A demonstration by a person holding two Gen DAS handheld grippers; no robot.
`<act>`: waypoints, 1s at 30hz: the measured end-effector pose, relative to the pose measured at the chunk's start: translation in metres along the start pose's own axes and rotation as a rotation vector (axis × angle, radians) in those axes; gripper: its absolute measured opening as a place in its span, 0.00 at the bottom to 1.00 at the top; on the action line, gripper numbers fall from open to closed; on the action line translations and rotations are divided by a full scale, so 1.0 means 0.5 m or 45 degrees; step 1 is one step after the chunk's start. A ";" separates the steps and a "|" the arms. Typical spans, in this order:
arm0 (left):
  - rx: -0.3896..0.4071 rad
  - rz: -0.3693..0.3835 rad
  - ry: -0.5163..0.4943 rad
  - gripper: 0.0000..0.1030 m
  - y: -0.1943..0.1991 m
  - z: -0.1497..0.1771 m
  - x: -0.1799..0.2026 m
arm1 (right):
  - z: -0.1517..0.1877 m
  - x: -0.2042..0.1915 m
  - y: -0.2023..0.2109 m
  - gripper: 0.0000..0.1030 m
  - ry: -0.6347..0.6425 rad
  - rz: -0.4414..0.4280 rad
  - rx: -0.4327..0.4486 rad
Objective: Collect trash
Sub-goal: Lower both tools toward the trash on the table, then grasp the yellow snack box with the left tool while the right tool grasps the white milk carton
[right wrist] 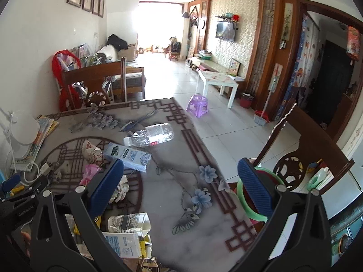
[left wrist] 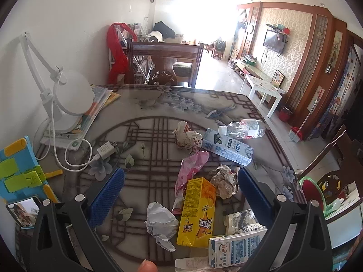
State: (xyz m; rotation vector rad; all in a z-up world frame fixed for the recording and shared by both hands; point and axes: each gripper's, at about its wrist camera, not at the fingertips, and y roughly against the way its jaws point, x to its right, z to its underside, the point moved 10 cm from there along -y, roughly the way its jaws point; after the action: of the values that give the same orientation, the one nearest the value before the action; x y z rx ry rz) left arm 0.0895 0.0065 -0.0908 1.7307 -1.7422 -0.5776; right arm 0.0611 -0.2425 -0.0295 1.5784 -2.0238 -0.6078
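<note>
Left claw (left wrist: 181,181) open above orange carton (left wrist: 197,213); crumpled paper (left wrist: 161,222) beside.

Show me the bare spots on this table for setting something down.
Free: the far strip between the chair and the plastic bottle; also the right side by the table edge. Crowded: the near centre around the yellow carton and crumpled paper.

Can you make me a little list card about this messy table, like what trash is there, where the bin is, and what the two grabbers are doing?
place: dining table with a flower-pattern cover
trash: yellow carton, clear bottle lying down, blue-white carton, pink wrapper, crumpled paper
not trash: white lamp, charger
bin: green-rimmed bin beside the table's right edge
left gripper: open, above the yellow carton, empty
right gripper: open, empty
</note>
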 end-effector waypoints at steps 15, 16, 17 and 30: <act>-0.180 0.048 -0.087 0.92 -0.080 0.066 -0.028 | 0.030 -0.052 -0.035 0.97 0.112 -0.007 -0.072; -0.230 0.094 -0.098 0.92 -0.096 0.081 -0.010 | 0.032 -0.053 -0.038 0.97 0.115 -0.005 -0.078; -0.285 0.139 -0.108 0.92 -0.115 0.097 0.007 | 0.034 -0.051 -0.042 0.97 0.116 -0.004 -0.085; -0.638 0.219 -0.074 0.66 -0.295 0.212 0.069 | 0.110 -0.067 -0.108 0.97 0.080 -0.200 -0.287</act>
State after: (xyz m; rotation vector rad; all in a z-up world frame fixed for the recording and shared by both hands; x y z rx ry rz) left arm 0.1253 -0.0471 -0.2638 1.2157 -1.5905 -0.9038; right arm 0.0735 -0.2201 -0.1096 1.6076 -1.7303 -0.8046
